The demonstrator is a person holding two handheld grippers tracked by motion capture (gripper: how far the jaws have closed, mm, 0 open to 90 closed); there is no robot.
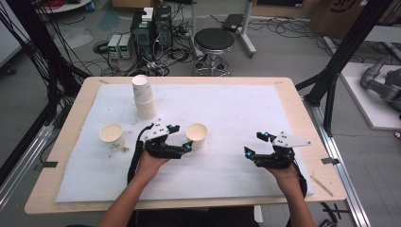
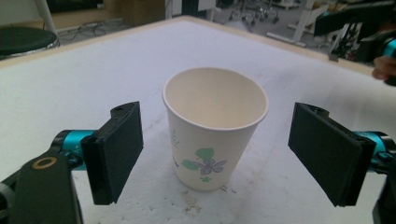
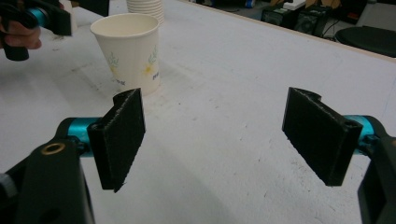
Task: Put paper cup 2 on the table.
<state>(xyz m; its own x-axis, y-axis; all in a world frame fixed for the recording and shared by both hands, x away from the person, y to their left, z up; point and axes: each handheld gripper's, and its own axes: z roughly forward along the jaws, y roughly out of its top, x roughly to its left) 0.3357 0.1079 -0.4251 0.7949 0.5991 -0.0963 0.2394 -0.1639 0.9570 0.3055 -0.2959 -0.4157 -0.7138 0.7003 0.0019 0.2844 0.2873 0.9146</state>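
Table [image 1: 293, 101] — pale wood top, covered almost edge to edge by a white foam sheet [image 1: 246, 109]; tape tabs at its far corners.
Floor [image 1: 279, 52] — grey, smooth, strewn with dark cables [image 1: 175, 56] beyond the table's far edge.
Round black stool [image 1: 214, 41] on a chrome base, behind the far edge.
Black computer towers [image 1: 151, 28] and two small pale boxes [image 1: 119, 46], behind the far left corner.
Black frame struts [image 1: 347, 45] flank both sides.
White platform [image 1: 369, 94], right of the table.
Light even, diffuse.
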